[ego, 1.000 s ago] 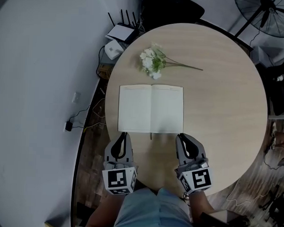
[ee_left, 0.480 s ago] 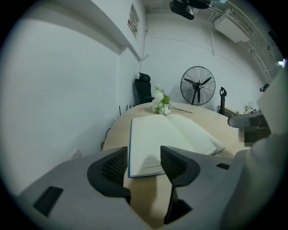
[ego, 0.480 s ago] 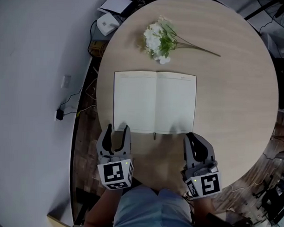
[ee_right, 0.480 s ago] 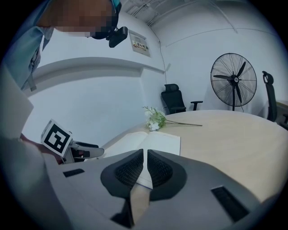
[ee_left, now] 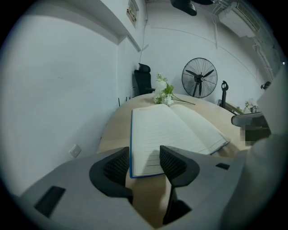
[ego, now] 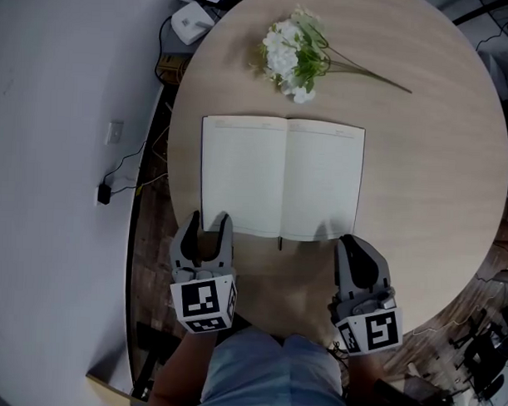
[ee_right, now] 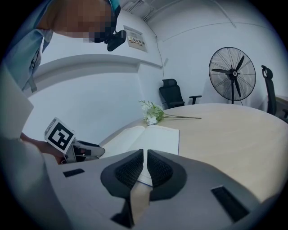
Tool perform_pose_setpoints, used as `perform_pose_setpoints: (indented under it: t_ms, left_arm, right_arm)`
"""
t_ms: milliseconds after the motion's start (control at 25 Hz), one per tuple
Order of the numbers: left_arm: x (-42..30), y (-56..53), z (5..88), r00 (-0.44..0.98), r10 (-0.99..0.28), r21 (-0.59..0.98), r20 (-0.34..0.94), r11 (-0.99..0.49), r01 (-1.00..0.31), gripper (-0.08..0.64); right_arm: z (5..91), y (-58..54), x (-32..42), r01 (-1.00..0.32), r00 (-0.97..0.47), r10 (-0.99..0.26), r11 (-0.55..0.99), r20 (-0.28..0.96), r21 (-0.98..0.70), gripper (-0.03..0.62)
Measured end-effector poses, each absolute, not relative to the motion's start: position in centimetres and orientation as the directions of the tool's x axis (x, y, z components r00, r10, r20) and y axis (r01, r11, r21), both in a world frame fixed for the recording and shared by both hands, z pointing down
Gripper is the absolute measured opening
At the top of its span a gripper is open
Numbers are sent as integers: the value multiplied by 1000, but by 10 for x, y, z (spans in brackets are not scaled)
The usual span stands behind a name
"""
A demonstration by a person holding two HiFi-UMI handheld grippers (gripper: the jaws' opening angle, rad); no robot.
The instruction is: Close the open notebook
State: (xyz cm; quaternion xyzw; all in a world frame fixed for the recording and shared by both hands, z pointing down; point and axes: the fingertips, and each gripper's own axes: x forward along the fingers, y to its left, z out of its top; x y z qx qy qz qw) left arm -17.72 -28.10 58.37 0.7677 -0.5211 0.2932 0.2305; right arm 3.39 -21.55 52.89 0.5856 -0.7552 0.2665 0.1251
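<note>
Both grippers have come down to the near edge of the open notebook [ego: 281, 178], which lies flat on the table [ego: 430, 162]. The left gripper [ego: 209, 219], clenched a second ago, is opening its jaws with the notebook's near left corner between them, ungripped. The right gripper [ego: 350, 240] is clenched and empty at the near right corner.

I can read no text, number or brand anywhere from here. The open white ruled notebook [ego: 280, 178], lying on the round pale wooden table [ego: 429, 187], shows only blank lined pages. High on the white wall [ee_right: 90, 99] beyond that table hangs a small rectangular sign [ee_right: 135, 41], its print too small and blurred for me to read.
</note>
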Motion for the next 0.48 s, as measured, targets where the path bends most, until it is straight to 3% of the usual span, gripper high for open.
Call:
perform_pose_setpoints:
  t_ms: [40, 160, 280, 480]
  left_arm:
    - [-175, -281, 584, 298, -656, 55, 694, -365, -930, 215]
    - [-177, -282, 584, 295, -658, 42, 693, -371, -927, 201]
    - [-187, -284, 582, 264, -662, 4, 701, -367, -930, 55]
    - [-185, -277, 562, 272, -656, -8, 704, -389, -921, 29]
  right_arm:
    - [530, -216, 34, -951, -282, -817, 169, 504, -258, 52]
    - [531, -215, 36, -952, -277, -818, 162, 504, -261, 52]
    - [524, -213, 39, -954, -269, -825, 158, 498, -254, 52]
    - [499, -206, 47, -957, -248, -849, 140, 467, -253, 52]
